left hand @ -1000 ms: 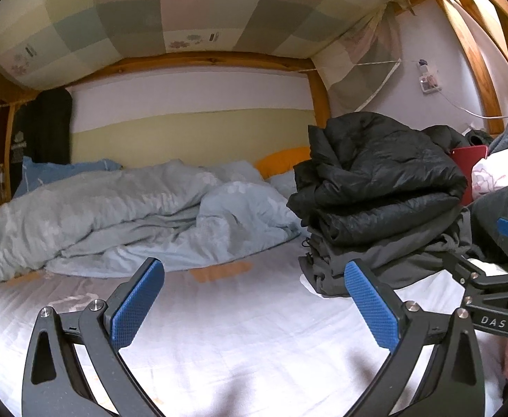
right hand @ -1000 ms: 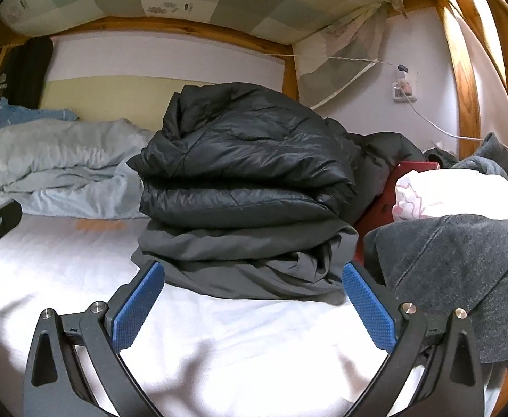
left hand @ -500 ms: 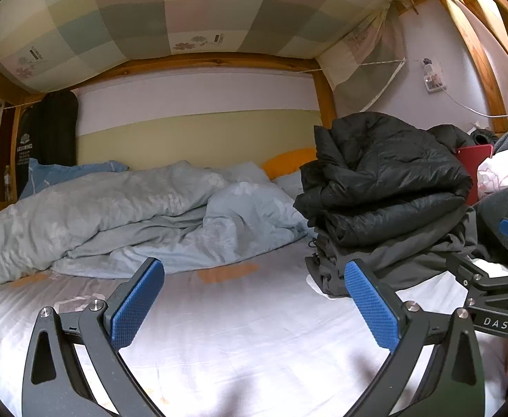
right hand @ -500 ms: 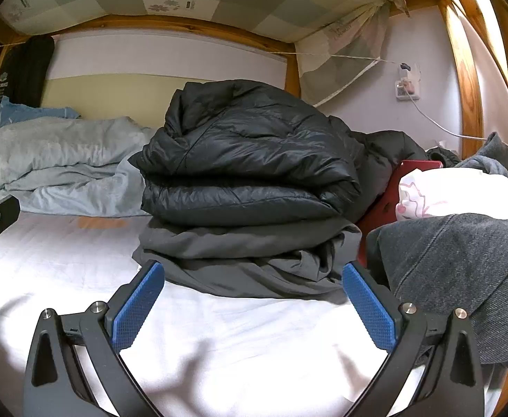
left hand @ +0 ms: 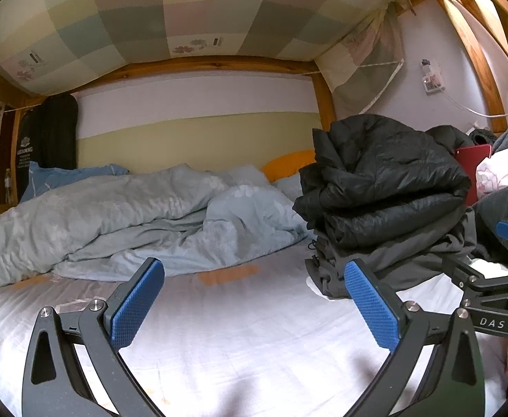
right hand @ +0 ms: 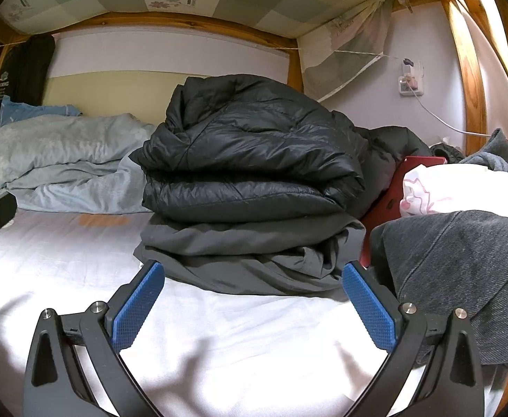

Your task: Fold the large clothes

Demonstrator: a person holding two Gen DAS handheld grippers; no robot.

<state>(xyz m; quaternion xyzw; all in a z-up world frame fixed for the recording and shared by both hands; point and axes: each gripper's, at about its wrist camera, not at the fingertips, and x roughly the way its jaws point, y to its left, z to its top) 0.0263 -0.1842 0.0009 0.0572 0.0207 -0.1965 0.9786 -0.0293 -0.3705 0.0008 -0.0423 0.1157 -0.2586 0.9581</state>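
We are holding the left gripper (left hand: 254, 307) above the white sheet (left hand: 240, 326), jaws spread wide and gripping nothing. We are holding the right gripper (right hand: 252, 307) likewise spread and empty, facing the folded black puffer jacket (right hand: 254, 160), which is lying on a folded grey garment (right hand: 250, 253). A dark grey garment (right hand: 462, 271) is lying just right of that stack.

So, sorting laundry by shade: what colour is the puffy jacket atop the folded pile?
Black, slightly shiny puffy jacket; right wrist view shows it best.
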